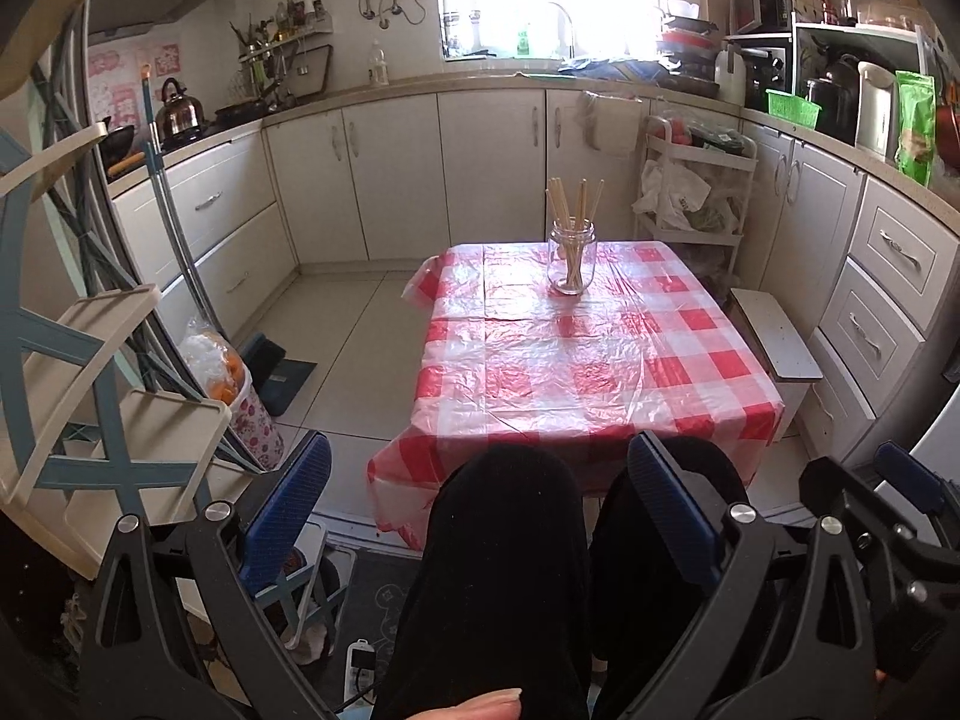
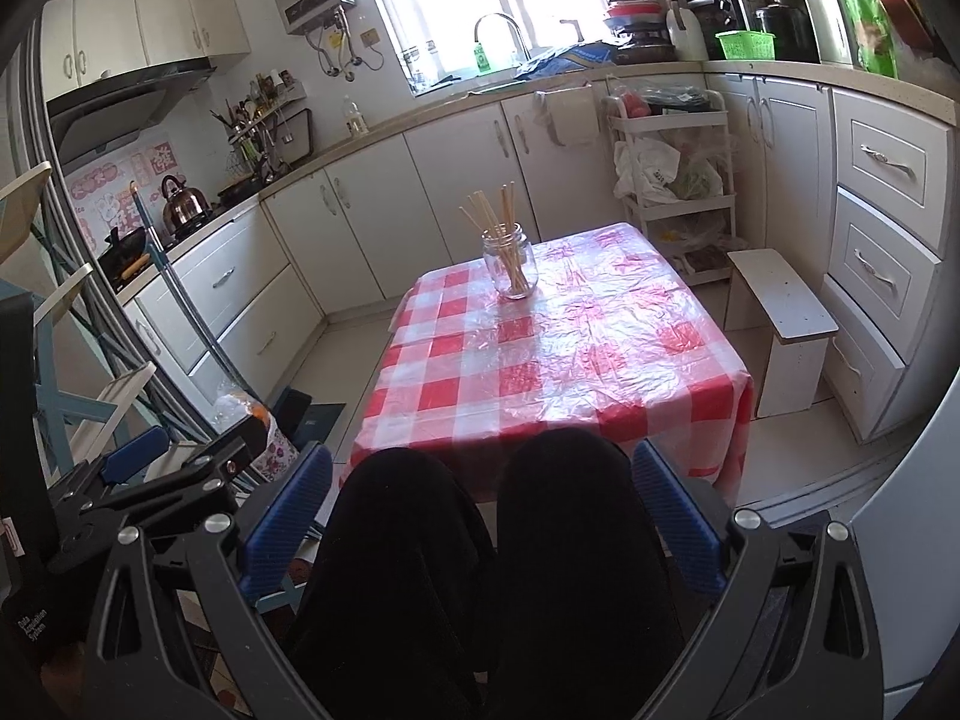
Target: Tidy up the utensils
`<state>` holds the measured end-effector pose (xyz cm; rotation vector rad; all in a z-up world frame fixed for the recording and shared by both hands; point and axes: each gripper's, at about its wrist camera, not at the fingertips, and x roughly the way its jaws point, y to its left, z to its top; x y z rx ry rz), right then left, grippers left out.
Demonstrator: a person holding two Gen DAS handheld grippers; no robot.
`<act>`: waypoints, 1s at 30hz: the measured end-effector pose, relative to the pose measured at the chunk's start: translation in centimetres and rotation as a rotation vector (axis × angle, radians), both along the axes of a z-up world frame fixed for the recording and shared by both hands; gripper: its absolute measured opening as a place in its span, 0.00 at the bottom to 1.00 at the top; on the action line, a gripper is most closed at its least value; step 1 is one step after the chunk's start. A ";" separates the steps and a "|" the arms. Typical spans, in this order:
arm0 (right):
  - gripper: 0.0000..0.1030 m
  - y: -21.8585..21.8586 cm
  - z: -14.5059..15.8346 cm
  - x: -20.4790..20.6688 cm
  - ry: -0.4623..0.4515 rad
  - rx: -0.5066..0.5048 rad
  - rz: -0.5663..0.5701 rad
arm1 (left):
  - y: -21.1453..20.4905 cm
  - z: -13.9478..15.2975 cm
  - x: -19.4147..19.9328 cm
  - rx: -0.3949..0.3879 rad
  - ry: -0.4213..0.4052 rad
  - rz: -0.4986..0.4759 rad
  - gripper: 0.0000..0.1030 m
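Writing: "Data Acquisition System", hard to read, lower left, right wrist view
Sticks: thin wooden chopsticks (image 1: 571, 222) stand tips-up in clear glass jar (image 1: 570, 264)
Left gripper (image 1: 480, 516): wide open, holds nothing
Right gripper (image 2: 480, 516): wide open, holds nothing

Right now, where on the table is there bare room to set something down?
Nearly all of the checked tablecloth is bare: everything between the near edge and the glass jar of chopsticks, plus the strip on its stool side. Only the jar's far spot is taken.
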<state>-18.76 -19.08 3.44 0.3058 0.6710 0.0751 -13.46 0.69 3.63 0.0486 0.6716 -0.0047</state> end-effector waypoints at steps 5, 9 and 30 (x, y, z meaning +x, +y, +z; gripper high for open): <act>0.93 0.2 0.4 -0.7 -0.014 0.000 0.005 | 0.3 0.4 -0.6 -0.011 -0.011 -0.002 0.93; 0.93 0.4 0.5 -0.9 -0.016 0.001 0.006 | 0.4 0.6 -0.7 -0.016 -0.016 -0.002 0.93; 0.93 0.4 0.7 -1.2 -0.024 0.002 0.003 | 0.9 0.4 -1.0 -0.027 -0.023 0.008 0.93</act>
